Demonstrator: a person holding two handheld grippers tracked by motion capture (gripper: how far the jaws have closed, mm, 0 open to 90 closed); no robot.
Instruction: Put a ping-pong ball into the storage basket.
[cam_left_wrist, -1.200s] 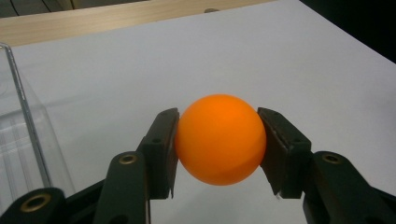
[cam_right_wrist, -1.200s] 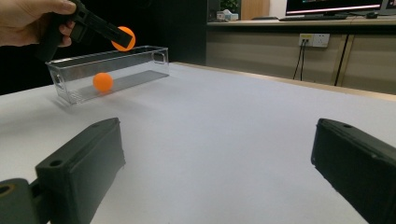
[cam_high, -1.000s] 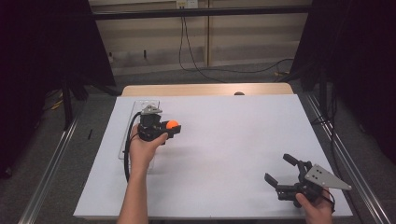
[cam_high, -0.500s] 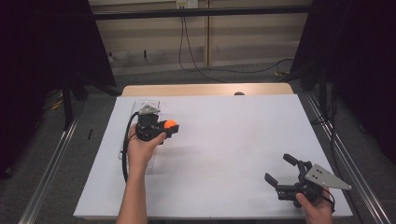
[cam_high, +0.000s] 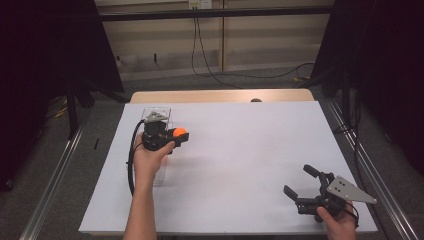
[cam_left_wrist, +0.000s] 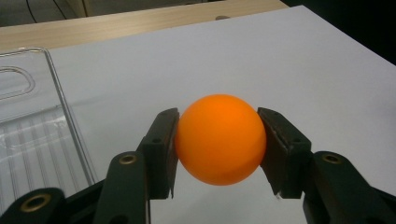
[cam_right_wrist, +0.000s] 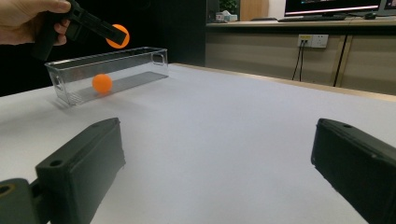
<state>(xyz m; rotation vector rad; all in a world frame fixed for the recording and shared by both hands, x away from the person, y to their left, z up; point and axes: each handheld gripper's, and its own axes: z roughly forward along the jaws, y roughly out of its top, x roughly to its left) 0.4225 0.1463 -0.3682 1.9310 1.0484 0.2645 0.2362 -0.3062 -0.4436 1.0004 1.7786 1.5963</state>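
No movement is observed since the earlier frames; both hands are found in the same places. At the left, a clear plastic bin (cam_right_wrist: 109, 70) is noted on the white table (cam_high: 240, 150), with one orange ball (cam_right_wrist: 102, 83) lying inside it. The left gripper (cam_high: 172, 140) is held just beside the bin, above the table, clamped on a second orange ball (cam_left_wrist: 220, 139) pressed between both pads. At the right, near the table's front edge, the right gripper (cam_high: 300, 182) is held with jaws spread and nothing between them. No readable writing is found.

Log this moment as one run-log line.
left gripper: shut on orange ball | right gripper: open, idle | clear bin: second ball inside
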